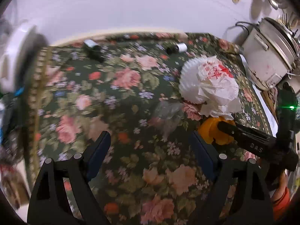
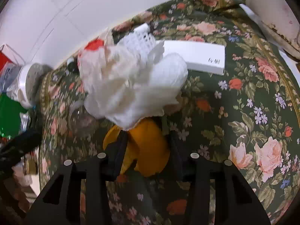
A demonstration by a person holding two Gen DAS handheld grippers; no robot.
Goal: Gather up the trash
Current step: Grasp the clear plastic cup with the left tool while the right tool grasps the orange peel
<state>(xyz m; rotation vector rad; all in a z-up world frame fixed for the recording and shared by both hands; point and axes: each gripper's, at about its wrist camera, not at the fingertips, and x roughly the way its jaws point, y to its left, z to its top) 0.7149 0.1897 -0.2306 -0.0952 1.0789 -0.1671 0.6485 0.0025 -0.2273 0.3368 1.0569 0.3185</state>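
Between the right gripper's (image 2: 148,148) fingers, orange peel (image 2: 150,146) under crumpled white paper trash (image 2: 131,86) is being clamped on the floral surface (image 2: 253,112); left gripper (image 1: 150,146) is hanging released, clear plastic wrapper (image 1: 166,116) awaiting collection.

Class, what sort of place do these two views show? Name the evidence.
Probably a home kitchen or dining corner: a floral tablecloth, a worn rice cooker at its edge, and crumpled paper wrappers beside an orange peel.

A dark green floral tablecloth (image 1: 131,97) covers the table. Behind it stands a plain white wall (image 1: 131,5). A worn rice cooker (image 1: 266,56) sits at the table's right.
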